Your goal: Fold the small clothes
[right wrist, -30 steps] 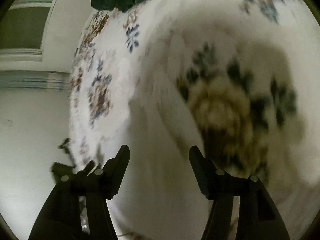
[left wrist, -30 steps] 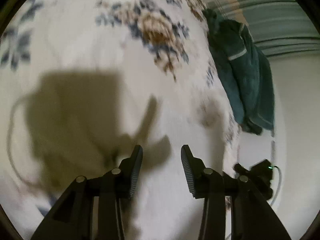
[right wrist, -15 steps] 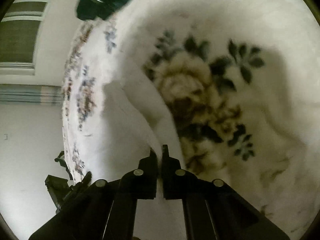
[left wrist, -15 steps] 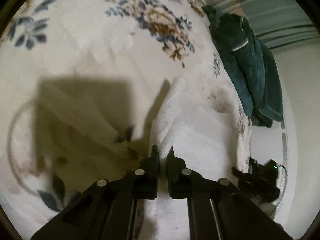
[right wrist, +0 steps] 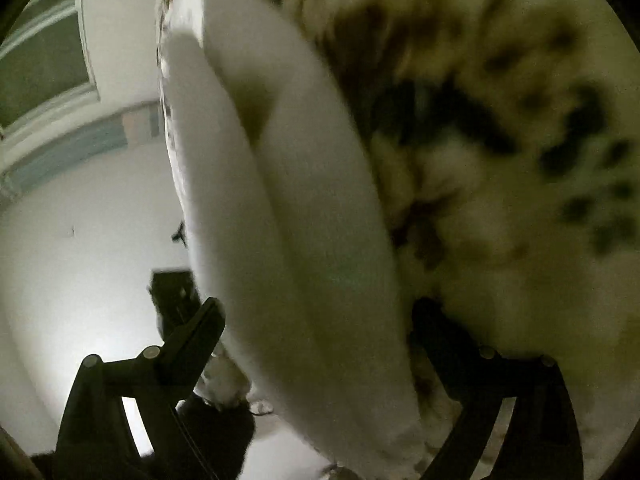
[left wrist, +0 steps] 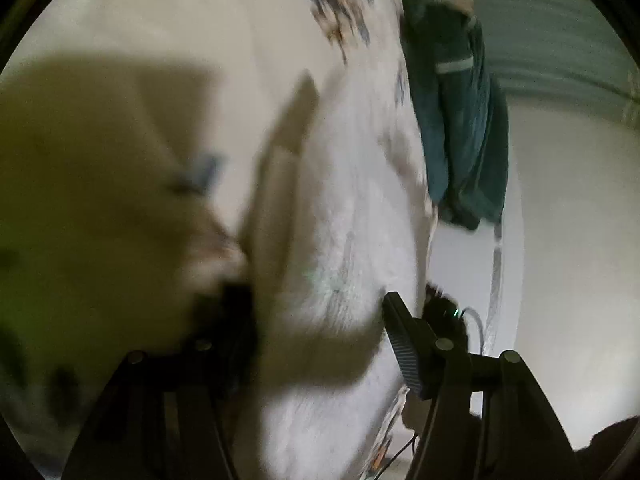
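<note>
Left gripper (left wrist: 320,320): its jaws stood wide apart and held nothing.
Right gripper (right wrist: 316,320): its jaws stood wide apart too, with nothing pinched.
White towel (left wrist: 340,208): it lay between and just past the left jaws, fluffy and blurry. In the right view the white towel (right wrist: 304,208) ran as a folded, doubled strip from between the jaws far ahead.
Flowered bedcover (right wrist: 500,140): it was under the towel and spread out past the right jaw.
Teal cloth (left wrist: 460,120): it hung over the bed's edge, far ahead and to the right of the left jaws.
</note>
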`<state>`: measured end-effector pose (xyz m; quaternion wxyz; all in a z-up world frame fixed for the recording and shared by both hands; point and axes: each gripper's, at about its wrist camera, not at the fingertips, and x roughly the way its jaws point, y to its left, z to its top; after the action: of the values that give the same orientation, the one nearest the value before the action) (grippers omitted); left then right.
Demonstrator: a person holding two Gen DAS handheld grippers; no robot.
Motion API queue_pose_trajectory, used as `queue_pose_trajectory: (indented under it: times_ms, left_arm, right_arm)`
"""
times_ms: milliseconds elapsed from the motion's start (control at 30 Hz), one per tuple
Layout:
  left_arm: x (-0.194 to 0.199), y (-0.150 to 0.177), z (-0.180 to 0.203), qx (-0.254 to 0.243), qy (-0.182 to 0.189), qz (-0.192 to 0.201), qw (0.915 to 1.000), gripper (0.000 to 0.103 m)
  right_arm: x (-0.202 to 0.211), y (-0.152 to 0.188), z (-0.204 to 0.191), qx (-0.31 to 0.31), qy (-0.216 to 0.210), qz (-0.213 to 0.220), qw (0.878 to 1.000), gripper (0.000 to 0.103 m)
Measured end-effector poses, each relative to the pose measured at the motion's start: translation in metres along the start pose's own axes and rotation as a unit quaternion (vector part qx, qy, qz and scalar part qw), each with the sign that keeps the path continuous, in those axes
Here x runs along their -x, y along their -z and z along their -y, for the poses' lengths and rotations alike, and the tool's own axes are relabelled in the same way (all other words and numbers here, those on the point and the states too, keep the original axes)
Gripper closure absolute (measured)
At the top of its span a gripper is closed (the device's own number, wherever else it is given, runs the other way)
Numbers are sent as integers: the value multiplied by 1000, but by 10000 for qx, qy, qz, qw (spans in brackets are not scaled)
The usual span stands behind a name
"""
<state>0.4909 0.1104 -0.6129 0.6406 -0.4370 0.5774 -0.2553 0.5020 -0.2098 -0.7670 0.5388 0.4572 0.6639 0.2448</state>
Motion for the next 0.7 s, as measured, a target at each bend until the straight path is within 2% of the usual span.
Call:
queue_pose_trajectory:
  times_ms: [100,133,167,200,333,467,600,700]
  left_arm:
    - [-10,-1,9,-128,11,-4,9999,45]
    - [-10,-2,14,-193,7,87,9998,51]
    - [-7,-1,21,-333,-36,177,9993,71]
    - [-5,-2,25,-414,-73,232,9988,71]
    - [10,-3,52,-708,-317,456,9959,75]
    - [35,-19,78,-874,-278,718,9932,75]
    - [68,-48,104,-1083,-245,1032,9884,75]
    - [93,-85,123,-1269,-247,1296,9831,75]
  right_arm:
    - [-12,-5,-8,9,-54,67,10000,7]
    - [-14,-6,-11,21,-42,132,9999,13]
    - [-16,-6,-15,68,-23,233,9997,43]
    - [-17,-5,-18,78,-8,296,9995,53]
    - [-12,0,-43,312,91,538,9980,60]
    - [-4,-1,-84,622,31,727,9954,61]
    - [4,-22,-146,1058,-97,892,9903,61]
    - [2,-48,-188,1312,-116,1028,9859,61]
